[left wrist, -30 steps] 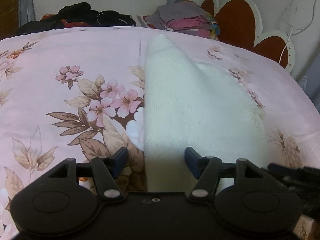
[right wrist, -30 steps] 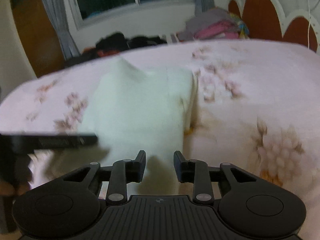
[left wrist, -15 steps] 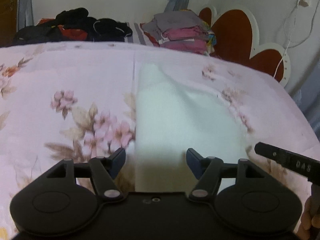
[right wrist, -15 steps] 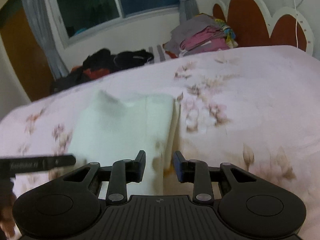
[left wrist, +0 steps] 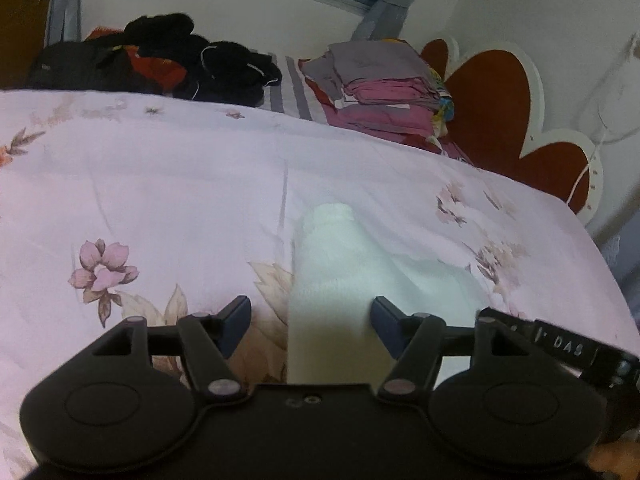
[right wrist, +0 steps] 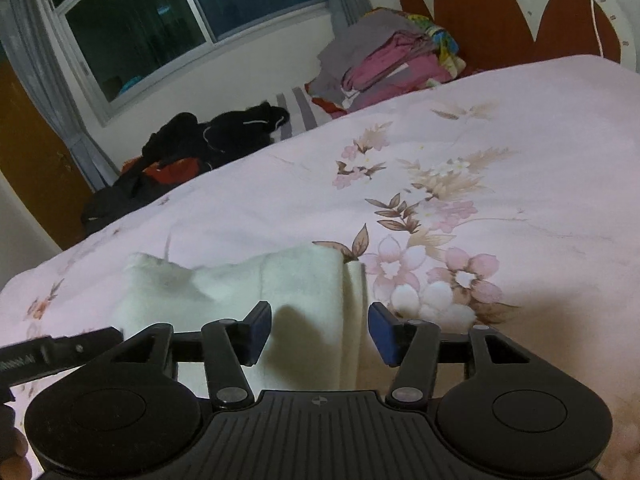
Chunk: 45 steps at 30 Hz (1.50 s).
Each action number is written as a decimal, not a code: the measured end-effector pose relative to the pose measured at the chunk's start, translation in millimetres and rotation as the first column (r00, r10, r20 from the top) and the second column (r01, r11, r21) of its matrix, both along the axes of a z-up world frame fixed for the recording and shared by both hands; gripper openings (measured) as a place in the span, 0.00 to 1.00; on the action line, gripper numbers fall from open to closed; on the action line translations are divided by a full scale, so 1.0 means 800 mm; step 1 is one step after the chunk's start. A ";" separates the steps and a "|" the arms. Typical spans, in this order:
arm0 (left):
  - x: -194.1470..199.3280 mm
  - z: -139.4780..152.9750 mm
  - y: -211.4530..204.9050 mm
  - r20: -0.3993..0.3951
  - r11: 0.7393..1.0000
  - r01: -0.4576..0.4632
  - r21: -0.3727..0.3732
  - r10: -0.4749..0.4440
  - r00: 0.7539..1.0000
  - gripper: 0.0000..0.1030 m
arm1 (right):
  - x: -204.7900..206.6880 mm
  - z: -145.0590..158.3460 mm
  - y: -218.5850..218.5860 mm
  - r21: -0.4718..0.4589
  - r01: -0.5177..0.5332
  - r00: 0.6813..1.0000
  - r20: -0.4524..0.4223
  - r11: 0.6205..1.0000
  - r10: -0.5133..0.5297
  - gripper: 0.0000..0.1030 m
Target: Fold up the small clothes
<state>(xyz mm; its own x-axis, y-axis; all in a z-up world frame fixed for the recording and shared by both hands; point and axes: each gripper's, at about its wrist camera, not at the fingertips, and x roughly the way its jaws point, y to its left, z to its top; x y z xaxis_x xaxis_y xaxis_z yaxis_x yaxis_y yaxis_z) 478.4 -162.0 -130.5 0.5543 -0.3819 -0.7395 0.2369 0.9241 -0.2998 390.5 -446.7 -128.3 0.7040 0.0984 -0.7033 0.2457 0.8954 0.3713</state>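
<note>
- My left gripper has its fingers spread wide and holds nothing; the blue pads sit either side of the near end of the white garment without touching it.
- My right gripper is likewise wide open and empty, with its blue pads hanging over the garment's near right part.
- The garment is a small, soft, fuzzy white piece with a fleece-like nap, lying flat on the bed.
- In the left view it runs from 6 o'clock up toward the centre, narrowing to a rounded end, with a wider panel spreading toward 3 o'clock.
- In the right view it is a broad pale slab from 9 o'clock to the centre, with a raised corner at its far left and a vertical fold ridge along its right edge.
- The bed cover is smooth pink cloth printed with pink blossoms and tan leaves, lightly creased.
- At the far edge, around 11 o'clock, lies a heap of dark clothes, black with a patch of red.
- Around 1 o'clock stands a folded stack in grey and pink.
- Behind it stands a headboard of brown scalloped lobes rimmed in white.
</note>
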 end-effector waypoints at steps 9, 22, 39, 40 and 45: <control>0.014 -0.029 0.005 -0.030 1.000 -0.006 0.014 0.007 1.000 0.75 | -0.021 0.007 0.017 -0.125 0.006 0.998 0.059 0.992 0.002 0.05; 0.021 -0.028 -0.009 -0.032 0.999 -0.049 0.021 0.050 0.998 0.70 | 0.006 0.021 0.033 -0.202 -0.026 0.995 0.087 0.979 0.045 0.06; 0.007 -0.016 -0.015 -0.007 0.997 -0.027 0.070 0.027 1.000 0.69 | 0.000 0.010 0.036 -0.223 -0.063 0.997 0.037 0.973 0.073 0.06; 0.003 -0.014 -0.015 -0.004 0.997 -0.023 0.069 0.023 1.000 0.68 | -0.005 0.015 0.040 -0.223 -0.069 0.996 0.046 0.972 0.081 0.07; -0.019 -0.008 -0.011 0.000 0.998 -0.010 0.065 0.010 1.000 0.66 | -0.030 0.027 0.059 -0.222 -0.101 0.991 0.063 0.970 0.118 0.08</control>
<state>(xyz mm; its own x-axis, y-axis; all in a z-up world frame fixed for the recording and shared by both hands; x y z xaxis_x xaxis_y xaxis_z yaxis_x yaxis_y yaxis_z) 463.3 -171.2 -136.8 0.5576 -0.3280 -0.7625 0.2277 0.9438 -0.2395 366.4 -399.2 -106.8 0.7490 0.0283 -0.6619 0.1205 0.9766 0.1781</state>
